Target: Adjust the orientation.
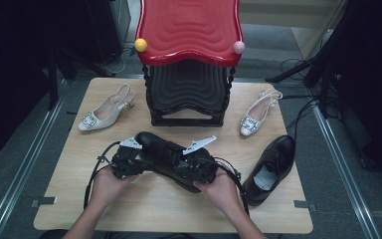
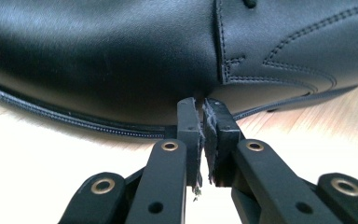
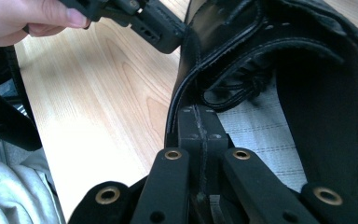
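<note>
A black leather lace-up shoe (image 1: 166, 152) lies across the middle of the wooden table (image 1: 69, 199), with a hand-held gripper at each end. My left gripper (image 2: 200, 106) has its jaws almost together, a thin slit between the pads and nothing in it. Its tips touch the shoe's side (image 2: 121, 60) just above the sole's stitched edge. My right gripper (image 3: 199, 122) is shut, with its tips just inside the shoe's collar (image 3: 186, 70), over the pale insole (image 3: 261, 135). In the high view the left gripper (image 1: 138, 164) and the right gripper (image 1: 195, 172) flank the shoe.
A second black shoe (image 1: 271, 169) lies at the table's right edge. Two white slingback heels with jewelled buckles sit at the back left (image 1: 104, 109) and back right (image 1: 258, 114). A red-topped stack of stools (image 1: 189, 30) stands at the back centre.
</note>
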`<state>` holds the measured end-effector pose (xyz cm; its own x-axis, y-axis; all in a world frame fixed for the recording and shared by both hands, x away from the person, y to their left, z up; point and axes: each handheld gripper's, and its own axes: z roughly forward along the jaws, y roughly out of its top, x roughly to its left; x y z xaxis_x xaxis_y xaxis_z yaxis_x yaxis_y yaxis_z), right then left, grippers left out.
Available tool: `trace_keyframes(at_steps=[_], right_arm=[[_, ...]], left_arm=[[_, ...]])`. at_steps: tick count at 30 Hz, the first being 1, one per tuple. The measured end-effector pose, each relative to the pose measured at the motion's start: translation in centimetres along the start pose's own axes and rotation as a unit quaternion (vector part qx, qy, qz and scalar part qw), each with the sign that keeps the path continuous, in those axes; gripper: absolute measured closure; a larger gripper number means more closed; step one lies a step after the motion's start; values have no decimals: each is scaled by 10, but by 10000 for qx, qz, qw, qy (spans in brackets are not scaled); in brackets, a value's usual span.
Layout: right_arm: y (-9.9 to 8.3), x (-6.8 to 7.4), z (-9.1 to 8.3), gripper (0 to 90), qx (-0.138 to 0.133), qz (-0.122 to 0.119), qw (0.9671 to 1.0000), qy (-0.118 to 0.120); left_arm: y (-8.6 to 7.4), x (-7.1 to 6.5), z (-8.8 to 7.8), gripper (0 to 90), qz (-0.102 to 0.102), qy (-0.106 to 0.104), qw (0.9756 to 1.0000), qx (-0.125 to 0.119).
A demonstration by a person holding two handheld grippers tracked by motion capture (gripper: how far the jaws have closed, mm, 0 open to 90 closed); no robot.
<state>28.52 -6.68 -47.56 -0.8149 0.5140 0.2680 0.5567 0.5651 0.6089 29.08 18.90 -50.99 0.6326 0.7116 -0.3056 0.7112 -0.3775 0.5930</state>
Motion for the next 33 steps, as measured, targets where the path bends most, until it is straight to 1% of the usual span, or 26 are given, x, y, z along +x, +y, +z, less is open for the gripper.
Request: trace_keyframes(at_steps=[1,3,6,8,12,13,16,18,19,23,24,26,27,28,30,32,33], right_arm=[[-1,1,0,900,-2,5,10000,-19],[-2,3,-2,900,8,-20,10000,-40],[-4,4,-4,900,61,3,10000,17],[-6,6,-5,900,103,33,9999,84],[-9,11,-4,900,57,23,10000,-3],[-9,11,-5,900,48,13,10000,-8],[-10,7,-7,900,15,2,10000,56],[-10,6,-12,900,-2,-128,9999,-101],[-10,5,-15,900,-16,-120,9998,-155],[-10,-7,-32,900,-260,-25,9994,-238],[-11,-12,-37,900,-329,52,9991,-262],[-11,-20,-44,900,-420,123,9986,-299],[-11,-23,-45,900,-443,136,9984,-319],[-12,-28,-47,900,-469,144,9982,-342],[-14,-35,-47,900,-479,186,9981,-326],[-14,-41,-47,900,-560,241,9979,-240],[-13,-44,-46,900,-573,255,9977,-275]], left_arm=[[0,0,1,855,-33,-28,10000,-22],[2,0,2,855,-12,-34,10000,-15],[5,-2,4,855,124,27,9999,25],[6,-3,5,857,154,39,9999,20],[9,-4,7,857,207,76,9997,51],[10,-5,8,858,217,99,9997,54],[10,-3,7,860,206,51,9998,66],[11,-2,7,859,206,23,9998,75],[11,-2,7,859,203,31,9998,68],[10,-3,6,859,211,80,9997,41],[9,-4,5,859,195,81,9998,27],[7,-4,3,859,110,-13,9999,-42],[5,-4,0,858,41,-109,9999,-93],[3,-6,-2,859,19,-154,9998,-129],[0,-11,-5,858,69,-169,9996,-195],[-2,-15,-6,856,138,-135,9997,-168],[-4,-16,-5,856,158,-121,9997,-136]])
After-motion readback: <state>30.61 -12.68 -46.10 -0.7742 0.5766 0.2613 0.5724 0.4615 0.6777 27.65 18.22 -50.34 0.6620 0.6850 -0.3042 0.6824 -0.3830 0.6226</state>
